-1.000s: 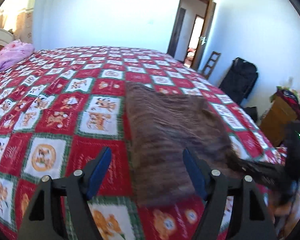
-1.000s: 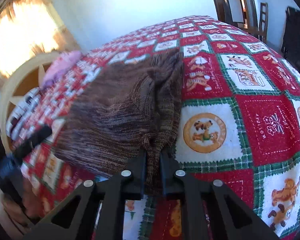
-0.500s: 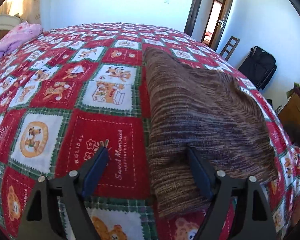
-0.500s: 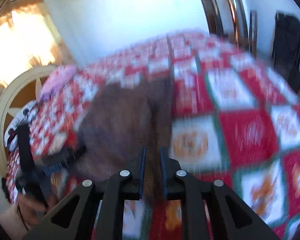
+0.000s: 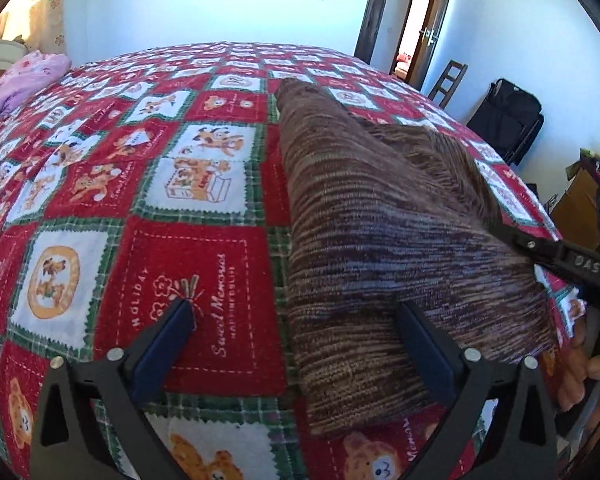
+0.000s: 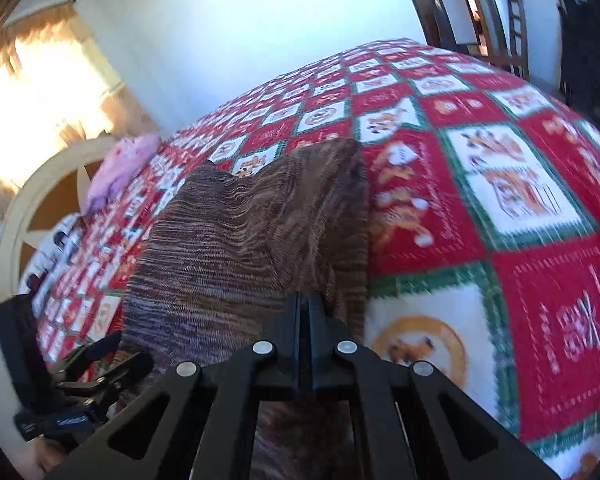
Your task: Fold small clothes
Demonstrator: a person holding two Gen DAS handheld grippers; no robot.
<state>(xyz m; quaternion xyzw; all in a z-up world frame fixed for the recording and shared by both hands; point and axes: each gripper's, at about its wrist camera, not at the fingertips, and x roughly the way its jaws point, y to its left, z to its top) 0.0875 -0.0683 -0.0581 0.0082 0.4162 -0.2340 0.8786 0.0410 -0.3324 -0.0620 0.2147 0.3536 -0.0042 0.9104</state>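
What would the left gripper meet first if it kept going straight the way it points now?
Most likely the brown knit garment: the left gripper, jaws opening and empty, straddles its left edge low over the bed. Its left finger would land on the red patchwork bedspread beside it. Depth is hard to judge in this fisheye view.

brown knit garment (image 5: pixel 380 216): coarse ribbed wool-like cloth, streaked, matt
Christmas patchwork bedspread (image 5: pixel 188 264): soft printed cloth, fuzzy, matt
left gripper (image 5: pixel 300 320): matt black plastic arms, silver metal rivets, blue pads (image 5: pixel 172 332)
right gripper (image 6: pixel 304 304): matt black plastic
pink bedding (image 5: pixel 24 80): soft cloth
door frame (image 5: pixel 374 20): dark wood, slightly glossy
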